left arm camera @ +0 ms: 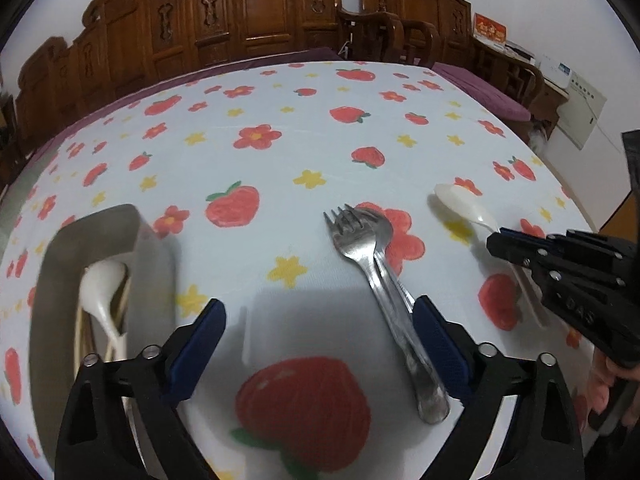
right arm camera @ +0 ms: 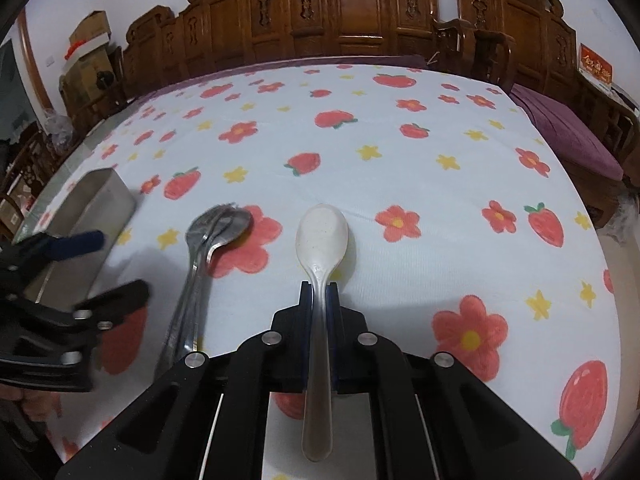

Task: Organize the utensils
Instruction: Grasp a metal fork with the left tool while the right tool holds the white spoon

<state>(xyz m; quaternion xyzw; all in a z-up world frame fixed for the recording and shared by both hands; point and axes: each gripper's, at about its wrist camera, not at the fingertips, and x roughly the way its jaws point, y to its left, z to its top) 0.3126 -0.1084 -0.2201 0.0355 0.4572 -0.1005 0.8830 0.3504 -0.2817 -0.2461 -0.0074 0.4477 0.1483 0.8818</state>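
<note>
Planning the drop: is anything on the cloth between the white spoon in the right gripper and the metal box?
Yes. The fork and metal spoon lie between the white spoon and the box; the open left gripper hovers there too.

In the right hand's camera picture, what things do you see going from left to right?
Metal box → metal fork and spoon → white spoon, pinched in the right gripper.

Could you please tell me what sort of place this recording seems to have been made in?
Probably a home dining or living room: a table under a strawberry-and-flower tablecloth, carved wooden chairs lined along the wall behind it, and cutlery laid out, including a metal fork and a white spoon.
</note>
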